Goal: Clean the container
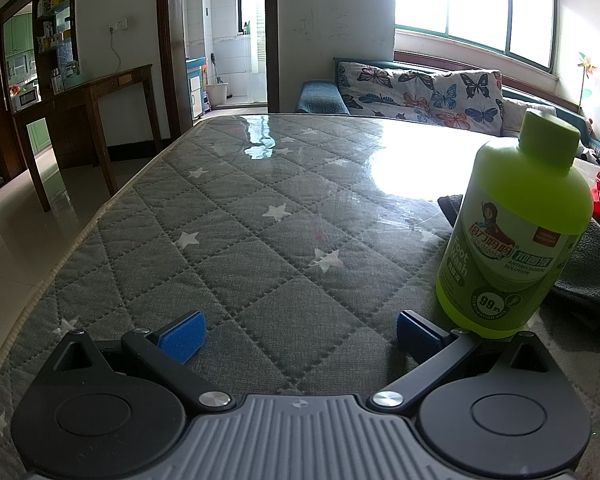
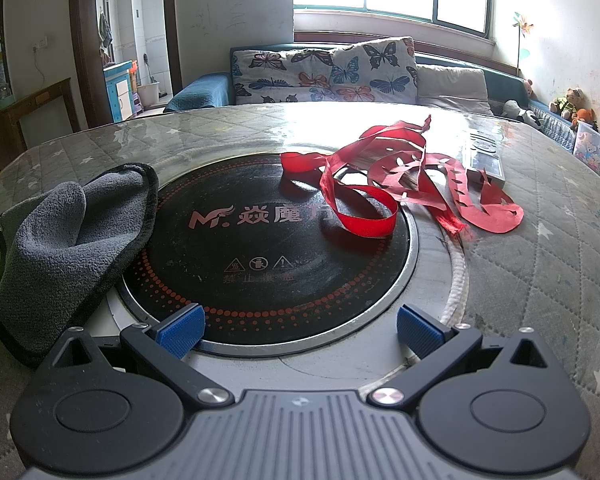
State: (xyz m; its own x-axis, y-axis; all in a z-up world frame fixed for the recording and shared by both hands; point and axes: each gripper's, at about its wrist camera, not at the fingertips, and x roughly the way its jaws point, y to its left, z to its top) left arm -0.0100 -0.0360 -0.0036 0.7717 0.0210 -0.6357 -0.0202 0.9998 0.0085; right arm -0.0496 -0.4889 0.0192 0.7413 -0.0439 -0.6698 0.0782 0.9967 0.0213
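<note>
Bottle [image 1: 516, 232], green and capped, is standing upright on the tabletop [image 1: 260, 208], touching the grey cloth [image 2: 72, 232]. Likely smooth, slippery plastic, it is inviting a mid-body grip. Left hand-held gripper [image 1: 300, 332] and right hand-held gripper [image 2: 300, 328] are both gaping wide, empty.

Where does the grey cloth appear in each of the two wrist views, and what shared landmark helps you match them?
Left wrist view: the grey cloth lies at the right edge, behind the green bottle.
Right wrist view: it lies at the left, draped over the rim of the round black cooktop.
Shared landmark: the butterfly-print cushion behind the table.
</note>
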